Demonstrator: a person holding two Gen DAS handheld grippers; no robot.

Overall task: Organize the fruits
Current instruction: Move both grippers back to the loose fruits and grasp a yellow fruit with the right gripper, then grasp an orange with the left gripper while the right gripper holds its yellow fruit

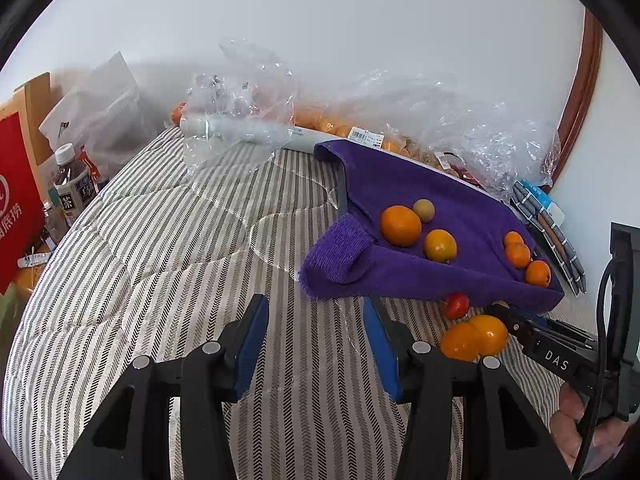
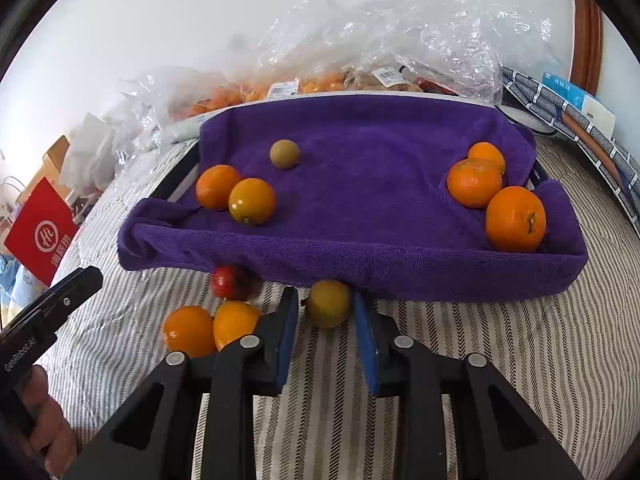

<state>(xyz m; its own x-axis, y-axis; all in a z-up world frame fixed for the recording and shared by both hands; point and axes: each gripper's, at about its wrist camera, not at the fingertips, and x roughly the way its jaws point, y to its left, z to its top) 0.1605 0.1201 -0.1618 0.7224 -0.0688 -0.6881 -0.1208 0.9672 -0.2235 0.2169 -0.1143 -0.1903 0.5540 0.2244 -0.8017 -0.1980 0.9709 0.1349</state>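
Right gripper [image 2: 326, 312]: blue pads pinching a small yellow-green fruit [image 2: 326, 303] resting on the striped bedcover [image 2: 500, 360], right at the front edge of the tray. The fruit is near round, so no clear long axis; a small stub shows on its left side, pointing toward the left pad.

Left gripper [image 1: 316, 320]: jaws spread partway, nothing between the pads, only striped bedcover beneath and ahead.

Purple towel-lined tray [image 2: 360, 256]: directly ahead of the right gripper, long axis running across its view; ahead and to the right of the left gripper.

Loose fruit left of the right gripper's left finger: two oranges [image 2: 188, 330] touching side by side, a small red fruit [image 2: 228, 282] just beyond them against the tray front. The same items lie right of the left gripper.

Fruit on the towel, from the right gripper: ahead-left, an orange [image 2: 216, 186] touching a yellower citrus [image 2: 251, 201], whose stem end points down toward the gripper; farther ahead, one small olive-brown fruit [image 2: 285, 154] alone; ahead-right, three mandarins [image 2: 515, 218] clustered in the corner, the nearest with its stem facing the gripper.

Beyond the tray: crumpled clear plastic bags [image 2: 400, 32] holding more fruit.
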